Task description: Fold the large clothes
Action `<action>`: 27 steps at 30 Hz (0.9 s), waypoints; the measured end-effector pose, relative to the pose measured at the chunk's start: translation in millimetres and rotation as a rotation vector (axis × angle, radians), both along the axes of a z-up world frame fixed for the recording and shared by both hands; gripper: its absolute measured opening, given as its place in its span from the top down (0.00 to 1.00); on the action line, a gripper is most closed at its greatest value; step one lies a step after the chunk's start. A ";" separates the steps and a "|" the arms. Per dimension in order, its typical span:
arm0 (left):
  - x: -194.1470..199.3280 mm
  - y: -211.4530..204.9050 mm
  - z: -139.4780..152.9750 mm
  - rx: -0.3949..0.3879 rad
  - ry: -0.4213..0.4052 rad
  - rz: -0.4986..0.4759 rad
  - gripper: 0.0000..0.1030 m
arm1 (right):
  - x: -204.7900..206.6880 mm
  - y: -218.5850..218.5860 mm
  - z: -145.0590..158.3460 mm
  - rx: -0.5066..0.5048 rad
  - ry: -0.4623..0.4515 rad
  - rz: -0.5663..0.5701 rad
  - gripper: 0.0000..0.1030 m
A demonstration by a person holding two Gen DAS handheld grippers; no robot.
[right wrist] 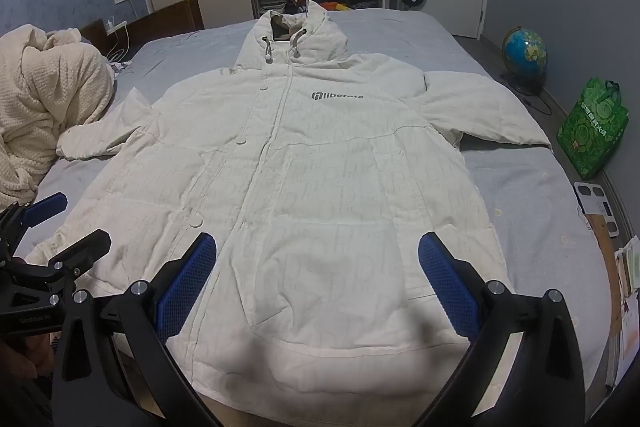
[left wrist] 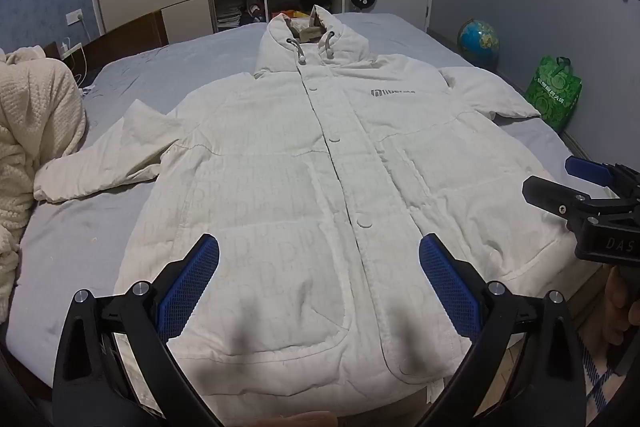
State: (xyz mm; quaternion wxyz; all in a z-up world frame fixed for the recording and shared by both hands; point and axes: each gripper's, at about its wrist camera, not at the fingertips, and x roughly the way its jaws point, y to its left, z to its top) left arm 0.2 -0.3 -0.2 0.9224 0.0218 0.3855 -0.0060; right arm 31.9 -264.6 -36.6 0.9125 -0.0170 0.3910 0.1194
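1. Both grippers stand wide and hold nothing: I see my left gripper (left wrist: 319,259) poised above the near hem of the jacket (left wrist: 320,167), and my right gripper (right wrist: 318,259) beside it over the hem's right half, both angled down toward the cloth.
2. Each blue pad (left wrist: 192,287) is clear of the fabric; I judge no contact yet.
3. That jacket lies face up and snapped shut on the grey bed (left wrist: 80,247), hood (left wrist: 312,43) at the far end, left sleeve (left wrist: 108,155) and right sleeve (right wrist: 480,107) spread outward.
4. It looks padded and soft, so I expect it to be bulky but light, springing back when folded and sagging between two holds.
5. A thin pinch may slip off the puffed layers; I would bite through the full thickness at an edge.
6. Good holds, I judge, are the sleeve cuffs first, then the hem corners.
7. At far left a cream blanket (left wrist: 36,131) sits just beside the left cuff, which I would avoid snagging.
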 end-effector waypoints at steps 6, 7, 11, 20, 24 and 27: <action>0.2 -0.3 -0.4 -0.002 -0.001 0.003 0.06 | -0.1 -0.1 -0.1 0.001 -0.003 0.001 0.06; 0.2 -0.6 -0.5 -0.001 -0.002 0.003 0.06 | -0.2 0.0 -0.1 0.001 -0.004 0.001 0.06; 0.0 0.1 0.0 -0.004 -0.002 0.000 0.06 | 0.7 -0.8 -0.1 0.004 0.000 0.000 0.06; -0.2 -0.1 0.2 -0.005 -0.002 -0.001 0.06 | 0.7 -0.5 -0.1 0.005 0.000 0.001 0.06; -0.3 0.1 0.3 -0.006 -0.001 0.002 0.06 | 0.9 -0.9 -0.2 0.006 0.000 -0.001 0.06; -1.5 2.4 -0.8 -0.008 0.000 0.006 0.06 | 1.2 -1.1 -0.1 0.006 0.001 -0.001 0.06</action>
